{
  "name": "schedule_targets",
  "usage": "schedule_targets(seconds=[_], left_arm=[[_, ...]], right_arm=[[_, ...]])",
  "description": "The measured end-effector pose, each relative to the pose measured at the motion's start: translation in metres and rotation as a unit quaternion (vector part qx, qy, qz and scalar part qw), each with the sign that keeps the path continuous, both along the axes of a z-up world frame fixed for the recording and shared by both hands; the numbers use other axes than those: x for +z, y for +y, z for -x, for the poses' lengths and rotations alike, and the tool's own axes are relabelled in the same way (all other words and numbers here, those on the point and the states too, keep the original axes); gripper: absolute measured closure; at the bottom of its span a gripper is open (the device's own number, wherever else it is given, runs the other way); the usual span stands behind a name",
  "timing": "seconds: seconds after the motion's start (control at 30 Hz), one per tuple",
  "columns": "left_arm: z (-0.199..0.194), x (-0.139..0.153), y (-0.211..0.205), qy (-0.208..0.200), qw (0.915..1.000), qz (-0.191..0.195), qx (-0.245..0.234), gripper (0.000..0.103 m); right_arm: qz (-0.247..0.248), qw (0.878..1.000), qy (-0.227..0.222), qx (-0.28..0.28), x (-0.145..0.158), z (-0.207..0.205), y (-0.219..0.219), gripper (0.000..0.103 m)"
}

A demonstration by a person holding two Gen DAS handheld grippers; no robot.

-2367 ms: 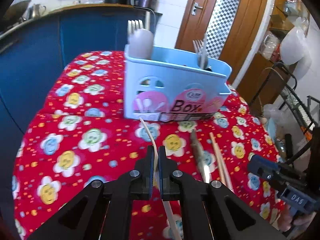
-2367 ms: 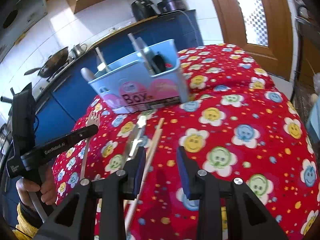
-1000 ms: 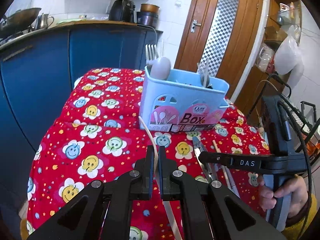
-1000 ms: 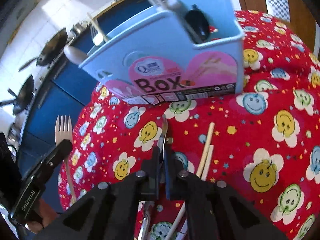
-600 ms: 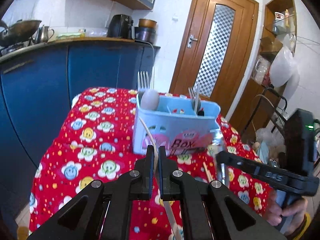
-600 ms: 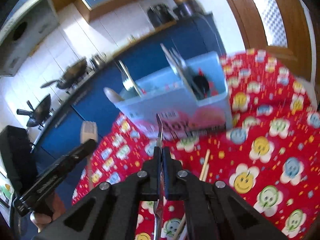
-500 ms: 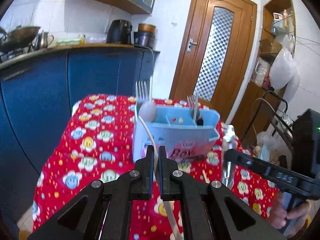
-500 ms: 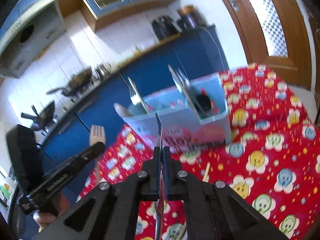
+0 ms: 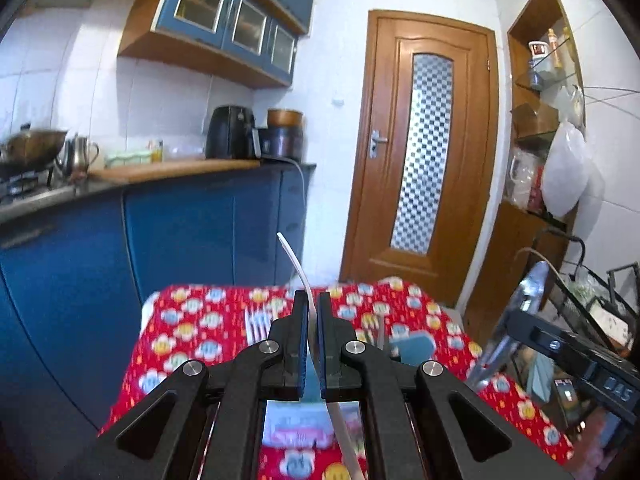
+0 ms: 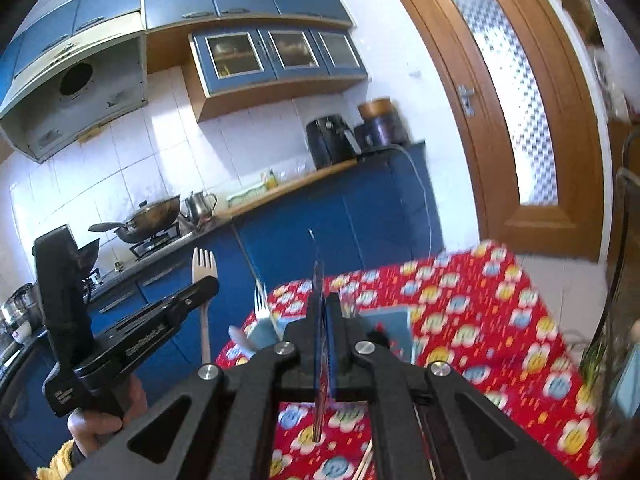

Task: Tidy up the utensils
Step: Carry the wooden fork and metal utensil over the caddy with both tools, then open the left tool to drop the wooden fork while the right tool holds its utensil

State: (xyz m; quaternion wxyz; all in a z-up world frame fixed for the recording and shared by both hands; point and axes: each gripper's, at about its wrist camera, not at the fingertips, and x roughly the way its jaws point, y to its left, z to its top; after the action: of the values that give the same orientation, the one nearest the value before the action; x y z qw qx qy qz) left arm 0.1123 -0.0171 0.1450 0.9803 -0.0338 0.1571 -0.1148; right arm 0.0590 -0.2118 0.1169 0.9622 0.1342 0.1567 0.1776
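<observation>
Above box (image 9: 412,346) — left tongs (image 9: 313,312) pinch fork (image 10: 204,276), right tongs (image 10: 326,312) knife (image 9: 520,308).

Both wrist views high, facing kitchen; share red table (image 9: 192,328).

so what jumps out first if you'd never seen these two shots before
Each gripper is raised above the table, clamped on a utensil: the left gripper pinches a pale fork by its handle, and the right gripper holds a metal knife edge-on. Below them lies the loud red smiley-flower tablecloth, with the blue utensil box partly hidden behind the fingers.
</observation>
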Motion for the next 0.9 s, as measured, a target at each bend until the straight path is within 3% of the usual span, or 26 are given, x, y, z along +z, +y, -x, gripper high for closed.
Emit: schedule_targets(seconds=[0.13,0.43,0.57,0.9], left_arm=[[-0.016,0.007,-0.006,-0.021,0.9998,-0.003,0.007,0.099],[-0.05,0.013,-0.006,-0.068,0.9949,-0.023,0.071,0.099],[-0.064,-0.001,-0.006,-0.069,0.9923,-0.042,0.094,0.099],[-0.073,-0.033,-0.013,-0.062,0.9917,-0.06,0.096,0.099]], right_arm=[[0.009,1.0,-0.023,-0.012,0.017,-0.006,-0.006,0.099],[0.022,0.998,-0.047,-0.037,0.036,-0.027,-0.013,0.099],[0.028,0.997,-0.051,-0.049,0.033,-0.037,-0.012,0.099],[0.051,0.994,-0.049,-0.078,0.017,-0.055,-0.011,0.099]])
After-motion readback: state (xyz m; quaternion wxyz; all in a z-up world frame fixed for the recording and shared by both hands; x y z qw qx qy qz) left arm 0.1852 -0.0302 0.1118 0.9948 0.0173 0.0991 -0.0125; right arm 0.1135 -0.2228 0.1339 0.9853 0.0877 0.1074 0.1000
